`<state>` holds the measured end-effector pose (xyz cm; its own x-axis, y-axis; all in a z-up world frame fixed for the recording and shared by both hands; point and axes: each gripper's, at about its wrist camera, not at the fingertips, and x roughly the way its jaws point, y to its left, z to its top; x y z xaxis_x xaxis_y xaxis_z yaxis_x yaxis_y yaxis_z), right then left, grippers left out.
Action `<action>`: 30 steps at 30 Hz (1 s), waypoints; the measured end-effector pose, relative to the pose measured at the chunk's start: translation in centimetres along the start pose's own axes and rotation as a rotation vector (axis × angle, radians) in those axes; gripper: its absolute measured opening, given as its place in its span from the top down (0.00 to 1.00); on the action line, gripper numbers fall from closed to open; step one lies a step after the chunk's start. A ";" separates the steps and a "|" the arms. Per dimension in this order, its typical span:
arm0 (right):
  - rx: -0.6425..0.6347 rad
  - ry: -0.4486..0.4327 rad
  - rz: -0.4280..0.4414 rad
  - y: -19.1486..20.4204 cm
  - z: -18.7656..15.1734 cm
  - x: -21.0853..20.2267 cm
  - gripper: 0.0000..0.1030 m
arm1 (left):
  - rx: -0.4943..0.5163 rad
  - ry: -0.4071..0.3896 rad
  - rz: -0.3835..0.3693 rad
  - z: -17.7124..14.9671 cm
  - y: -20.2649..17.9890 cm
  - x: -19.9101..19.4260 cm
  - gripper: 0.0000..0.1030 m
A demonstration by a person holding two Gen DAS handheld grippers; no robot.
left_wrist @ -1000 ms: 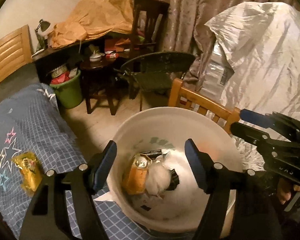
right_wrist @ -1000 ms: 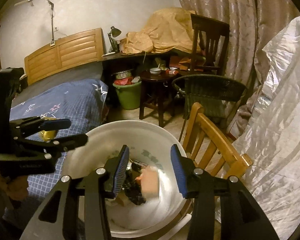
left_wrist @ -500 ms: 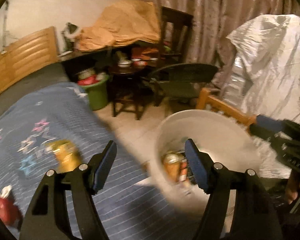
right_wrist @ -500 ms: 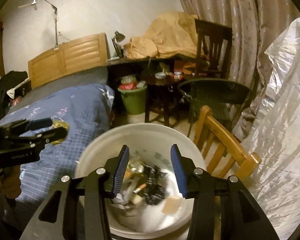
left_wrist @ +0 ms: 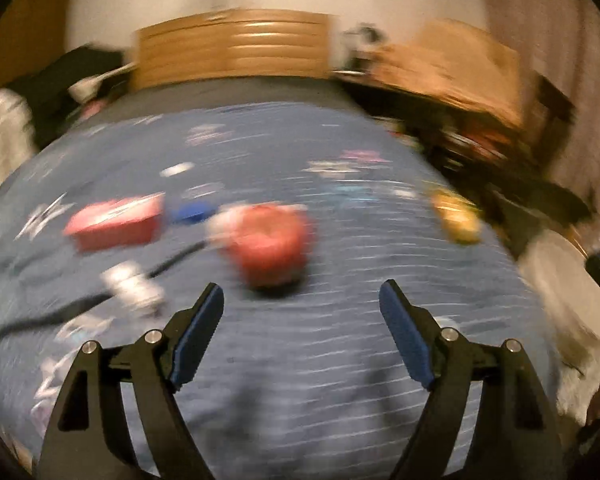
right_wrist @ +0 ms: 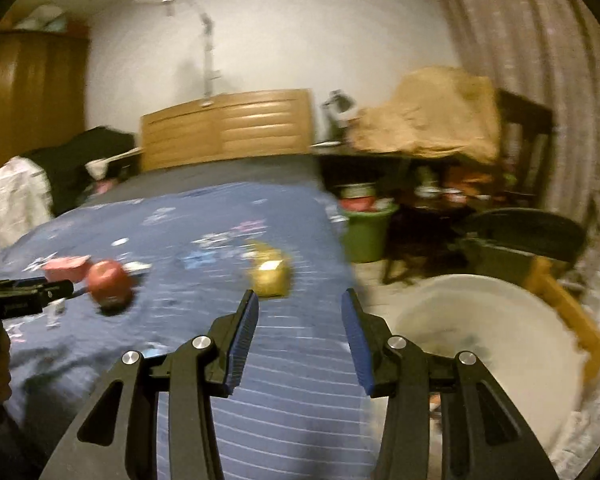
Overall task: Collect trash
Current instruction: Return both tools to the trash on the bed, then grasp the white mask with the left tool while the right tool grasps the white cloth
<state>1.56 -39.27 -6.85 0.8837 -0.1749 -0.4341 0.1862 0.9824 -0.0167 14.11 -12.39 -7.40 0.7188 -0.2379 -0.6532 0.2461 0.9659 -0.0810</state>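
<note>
Both views are blurred by motion. My left gripper [left_wrist: 300, 300] is open and empty over the blue bedspread [left_wrist: 300, 380], just short of a round red piece of trash [left_wrist: 270, 246]. A red box [left_wrist: 116, 224], a small blue item [left_wrist: 190, 213], a white scrap [left_wrist: 134, 286] and a yellow packet [left_wrist: 456, 218] also lie on the bed. My right gripper [right_wrist: 298, 310] is open and empty, near the yellow packet [right_wrist: 270, 276]. The white trash bucket [right_wrist: 496, 344] stands right of the bed. The left gripper [right_wrist: 28, 292] shows at the left edge.
A wooden headboard [right_wrist: 226, 128] is at the far end of the bed. A green bin [right_wrist: 366, 234], dark chairs [right_wrist: 524, 236], a cluttered desk [right_wrist: 424, 120] and a wooden chair [right_wrist: 564, 304] stand to the right. A dark cable [left_wrist: 60, 312] crosses the bedspread.
Both grippers have swung left from above the bucket toward the bed. The left one now faces the red trash, the right one the yellow packet. Both stay open.
</note>
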 end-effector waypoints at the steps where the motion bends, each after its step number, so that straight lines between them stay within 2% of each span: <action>1: -0.011 0.012 0.028 1.2 0.3 0.6 0.56 | -0.052 0.007 0.036 -0.1 2.4 -0.2 0.25; 4: -0.072 0.057 0.116 5.8 1.6 2.8 0.54 | -0.192 0.034 0.082 0.1 7.9 0.0 0.26; 6: -0.111 0.104 0.170 8.7 2.7 4.7 0.50 | -0.274 0.057 0.069 0.1 10.5 0.4 0.26; 8: -0.111 0.150 0.229 11.0 3.8 6.5 0.47 | -0.345 0.083 0.030 0.2 12.3 1.2 0.31; 12: -0.114 0.233 0.305 14.8 6.9 10.6 0.45 | -0.370 0.120 0.003 0.5 13.3 3.5 0.39; 14: -0.117 0.305 0.366 17.4 8.7 13.0 0.44 | -0.393 0.148 0.006 0.3 13.7 4.8 0.47; 15: -0.119 0.330 0.382 18.4 9.5 14.1 0.41 | -0.407 0.156 0.000 0.4 14.0 5.4 0.49; 16: -0.132 0.370 0.403 20.0 10.4 15.4 0.33 | -0.419 0.169 0.000 0.5 14.4 6.1 0.54; 17: -0.147 0.396 0.415 21.1 10.9 16.1 0.31 | -0.431 0.184 0.007 0.5 14.5 6.8 0.58; 18: -0.181 0.426 0.422 22.8 11.6 17.4 0.29 | -0.453 0.200 0.000 0.5 14.9 7.6 0.61; 19: -0.209 0.446 0.417 24.1 12.1 18.4 0.28 | -0.464 0.208 -0.011 0.3 15.3 8.0 0.70; 20: -0.240 0.493 0.412 25.8 12.5 20.0 0.27 | -0.471 0.218 -0.023 0.2 15.5 8.5 0.72; 23: -0.308 0.671 0.391 29.8 12.3 24.5 0.27 | -0.462 0.193 -0.032 -0.2 15.7 8.5 0.74; 26: -0.399 0.792 0.354 32.9 11.5 27.5 0.27 | -0.447 0.167 -0.032 -0.6 15.8 8.7 0.74; 30: -0.513 0.867 0.295 35.2 9.1 29.3 0.27 | -0.461 0.153 -0.050 -0.9 16.2 8.8 0.74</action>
<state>37.95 -10.43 -11.96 0.2159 -0.0156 -0.9763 -0.3704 0.9238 -0.0967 23.83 1.24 -15.10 0.6011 -0.3005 -0.7405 -0.0605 0.9068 -0.4172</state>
